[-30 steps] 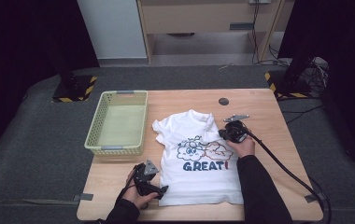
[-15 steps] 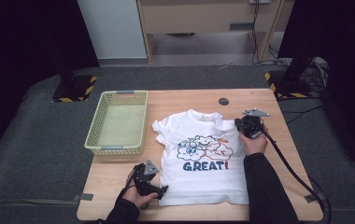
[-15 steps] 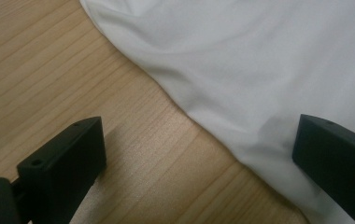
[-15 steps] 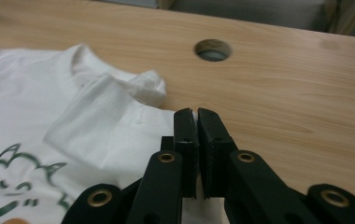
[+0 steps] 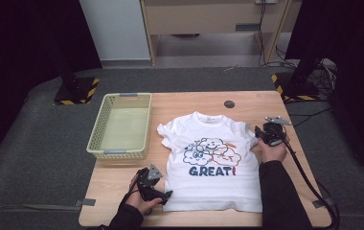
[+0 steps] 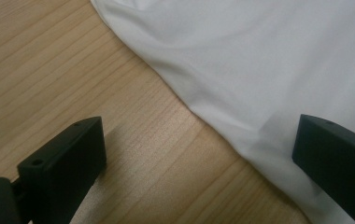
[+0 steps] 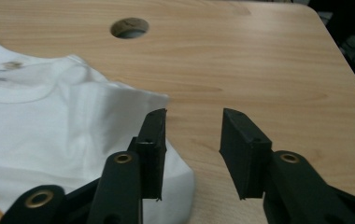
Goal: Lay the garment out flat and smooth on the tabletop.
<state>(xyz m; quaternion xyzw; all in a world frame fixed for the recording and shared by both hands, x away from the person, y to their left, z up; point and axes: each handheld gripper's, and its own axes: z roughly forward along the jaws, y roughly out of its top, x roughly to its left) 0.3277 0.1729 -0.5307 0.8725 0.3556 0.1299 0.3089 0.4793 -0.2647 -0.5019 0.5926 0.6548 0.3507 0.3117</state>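
Two grippers: I have both working one white T-shirt laid flat, print up, on the tabletop.
T-shirt position: centre of the tabletop, collar toward 12 o'clock, hem toward 6 o'clock; long axis runs 12 to 6.
Left gripper: at the shirt's hem corner, about 8 o'clock from the print. Jaws wide, nothing gripped; in the left gripper view the shirt edge runs between them, bare wood under one jaw, cloth at the other.
Right gripper: just beside the sleeve at 3 o'clock from the print. Jaws have just been opening and stand narrowly apart, with only wood in the gap; in the right gripper view the sleeve lies at about 10 o'clock from the jaws.
Basket: pale green, at 9 o'clock from the shirt, well apart from both grippers.
Deciding relation: my judgement, the right gripper is nearer the sleeve, the left nearer the hem; each must close in sideways onto cloth to pinch it.
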